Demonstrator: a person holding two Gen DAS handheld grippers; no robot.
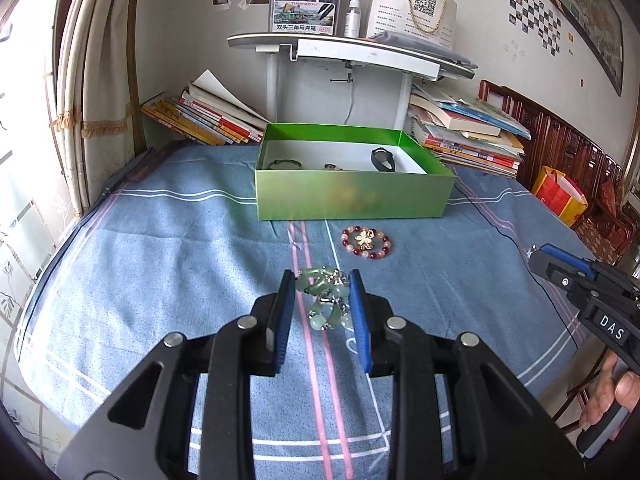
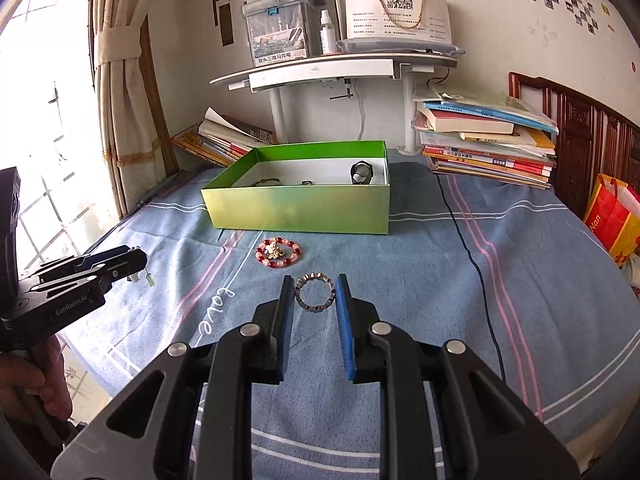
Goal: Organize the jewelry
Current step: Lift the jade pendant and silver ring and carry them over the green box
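left gripper (image 1: 322, 280) fingers pinch the jade bracelet (image 1: 326, 300); right gripper (image 2: 312, 280) fingers straddle, ungripped, the metal bracelet (image 2: 314, 293), both before the green box (image 2: 296, 208). dangling beads may slip free or snag.

Blue striped bedsheet (image 1: 160, 248); stacked books (image 2: 488, 140); curtain (image 2: 120, 60); spray bottle (image 1: 352, 16)

left gripper (image 1: 322, 280): black frame, blue pads, silver screws | right gripper (image 2: 312, 282): same | bare skin
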